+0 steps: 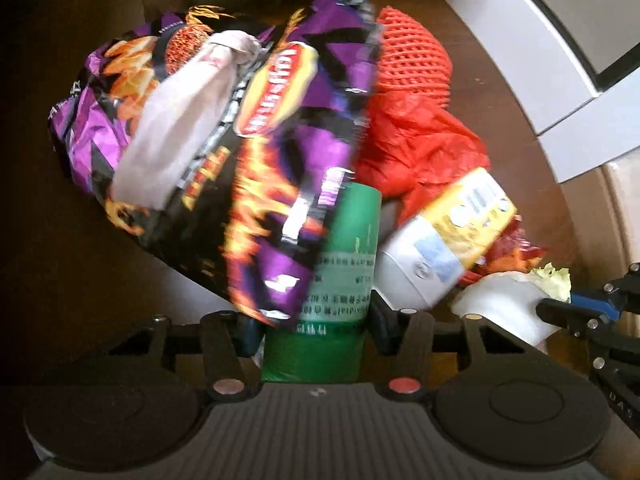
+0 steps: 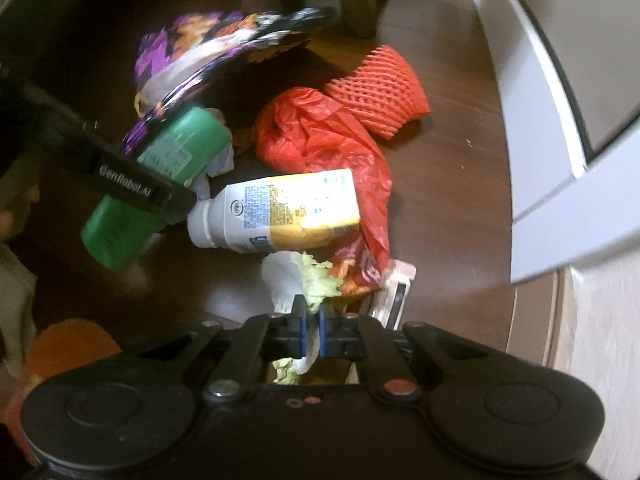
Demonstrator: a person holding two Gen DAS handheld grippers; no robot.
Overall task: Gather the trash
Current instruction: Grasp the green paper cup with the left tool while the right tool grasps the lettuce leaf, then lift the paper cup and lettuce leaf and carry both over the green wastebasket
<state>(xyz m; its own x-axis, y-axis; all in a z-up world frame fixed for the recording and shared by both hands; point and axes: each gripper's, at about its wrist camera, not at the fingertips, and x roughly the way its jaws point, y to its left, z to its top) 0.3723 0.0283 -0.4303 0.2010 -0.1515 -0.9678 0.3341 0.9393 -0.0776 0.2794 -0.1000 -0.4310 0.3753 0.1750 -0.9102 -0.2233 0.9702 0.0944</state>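
Note:
My left gripper (image 1: 316,328) is shut on a green bottle (image 1: 320,280), one finger on each side of it. A purple chip bag (image 1: 248,132) with a white tissue (image 1: 180,128) on it drapes over the bottle; whether it is pinched too I cannot tell. In the right wrist view the green bottle (image 2: 160,168) hangs tilted above the floor in that black finger (image 2: 136,188). My right gripper (image 2: 311,322) is shut on a pale green and white cabbage leaf (image 2: 296,276), which passes between its blue pads.
On the dark wooden floor (image 2: 440,200) lie a white-and-yellow bottle (image 2: 280,208), a red plastic bag (image 2: 320,136), an orange foam net (image 2: 380,92), an orange snack wrapper (image 2: 360,272) and a small white packet (image 2: 394,292). A white cabinet (image 2: 540,120) stands right, furniture legs (image 2: 360,0) behind.

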